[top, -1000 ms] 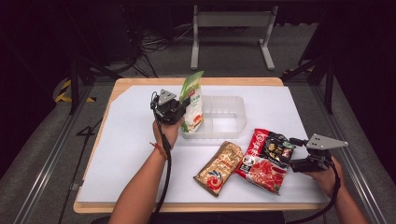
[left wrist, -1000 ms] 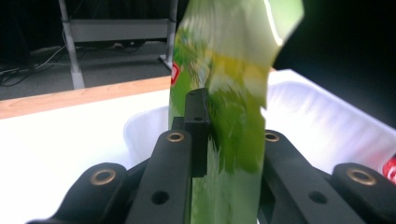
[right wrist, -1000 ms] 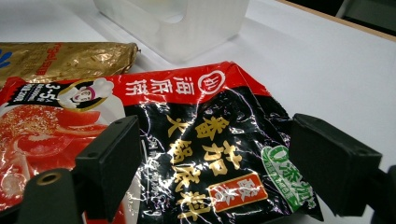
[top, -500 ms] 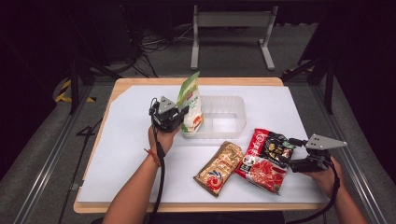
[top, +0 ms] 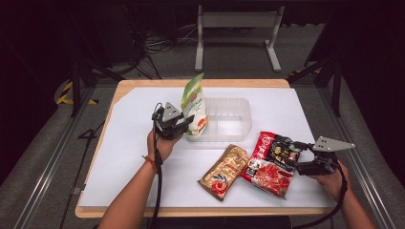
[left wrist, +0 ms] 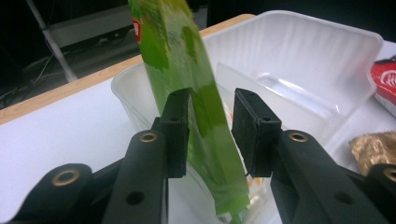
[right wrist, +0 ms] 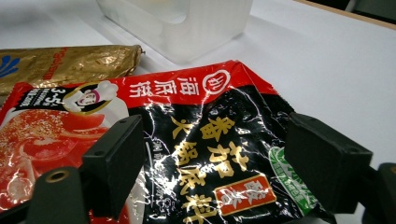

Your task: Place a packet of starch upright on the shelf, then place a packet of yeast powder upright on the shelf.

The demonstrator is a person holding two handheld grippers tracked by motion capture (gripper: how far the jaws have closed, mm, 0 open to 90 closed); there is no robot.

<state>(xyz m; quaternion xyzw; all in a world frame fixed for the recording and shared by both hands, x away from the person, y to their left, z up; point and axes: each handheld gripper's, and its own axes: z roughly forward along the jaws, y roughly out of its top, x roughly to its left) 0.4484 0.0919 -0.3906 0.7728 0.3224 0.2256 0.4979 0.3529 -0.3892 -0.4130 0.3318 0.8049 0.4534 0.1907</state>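
- The left gripper [top: 187, 120] is at the left end of the clear plastic tub [top: 239, 107], and the green packet [top: 193, 98] stands upright between its fingers.
- In the left gripper view, the fingers [left wrist: 177, 128] sit on either side of the green packet [left wrist: 196, 102]. The left one touches it, while a narrow gap shows at the right one, so they are slightly apart and not pressed tight.
- The lower end of the green packet is inside the tub [left wrist: 327, 51], in its left compartment beside the inner divider, and its top leans a little above the rim.
- The right gripper [top: 295, 153] rests low on the worktop [top: 129, 157] at the right edge of the red and black packet [top: 270, 162].
- In the right gripper view, its fingers [right wrist: 116, 158] are spread wide, with the red and black packet [right wrist: 201, 140] lying flat between them.
- A gold packet [top: 224, 171] lies flat just left of the red one, touching it, in front of the tub.
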